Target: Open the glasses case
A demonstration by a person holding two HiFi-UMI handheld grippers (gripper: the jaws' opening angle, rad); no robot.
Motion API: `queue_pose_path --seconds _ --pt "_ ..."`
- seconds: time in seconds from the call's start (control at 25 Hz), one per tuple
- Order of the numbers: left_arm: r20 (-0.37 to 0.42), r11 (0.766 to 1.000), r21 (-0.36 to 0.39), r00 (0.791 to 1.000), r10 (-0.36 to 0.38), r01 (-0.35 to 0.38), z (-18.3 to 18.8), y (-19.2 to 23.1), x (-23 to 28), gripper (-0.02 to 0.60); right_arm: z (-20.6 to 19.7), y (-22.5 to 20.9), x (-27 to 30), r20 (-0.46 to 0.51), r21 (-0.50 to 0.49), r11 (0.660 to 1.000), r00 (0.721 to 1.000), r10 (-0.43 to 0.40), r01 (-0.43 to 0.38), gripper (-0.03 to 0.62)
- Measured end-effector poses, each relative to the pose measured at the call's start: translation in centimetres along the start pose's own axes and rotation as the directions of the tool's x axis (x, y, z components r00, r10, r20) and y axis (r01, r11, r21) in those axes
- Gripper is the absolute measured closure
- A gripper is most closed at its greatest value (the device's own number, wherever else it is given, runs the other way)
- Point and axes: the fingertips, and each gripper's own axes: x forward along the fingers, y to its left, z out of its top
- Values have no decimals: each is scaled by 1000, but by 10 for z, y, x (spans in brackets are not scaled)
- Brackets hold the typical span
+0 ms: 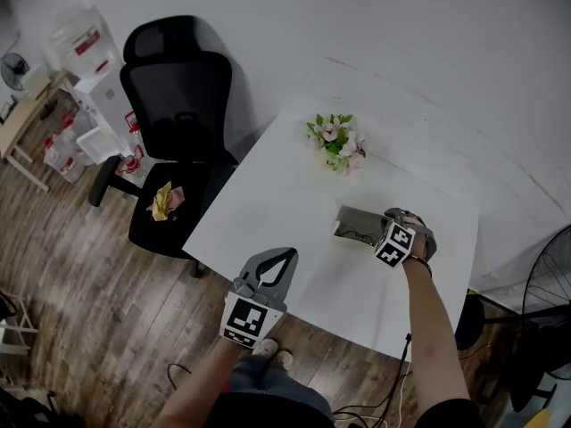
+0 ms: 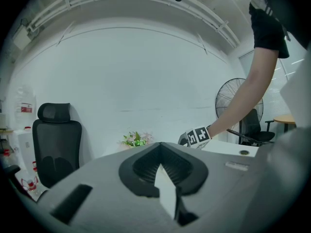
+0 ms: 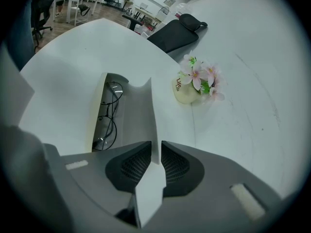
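Note:
A pale glasses case [image 1: 355,224] lies open on the white table [image 1: 268,203], and dark-rimmed glasses [image 3: 109,123] show inside it. Its raised lid [image 3: 138,113] stands up from the tray. My right gripper [image 1: 382,226] sits at the case's right end, pointing steeply down. In the right gripper view the lid's edge runs into the narrow gap between the jaws of my right gripper [image 3: 156,148], which stand slightly apart and do not clamp it. My left gripper [image 1: 287,255] hovers at the table's near edge, away from the case, jaws together and empty, with its tips [image 2: 160,144] meeting.
A small pot of pink flowers [image 1: 337,141] stands at the table's far side, beyond the case. A black office chair [image 1: 174,123] with a yellow item [image 1: 163,201] on its seat sits left of the table. A floor fan [image 1: 549,283] stands at the right.

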Motion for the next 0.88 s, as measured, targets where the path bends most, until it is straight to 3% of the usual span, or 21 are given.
queue_pose_path --seconds 0.6,0.76,0.88 --pt "25 1000 11 1000 -15 14 10 -8 -1 574 -6 4 -29 50 36 999 999 1 -3 514" --pt "41 1000 8 999 -29 29 15 -11 2 574 -2 -4 -56 122 176 983 990 -77 54 543" --pt "58 999 4 997 -45 44 19 -15 5 574 5 -14 -86 196 347 932 964 -182 105 560"
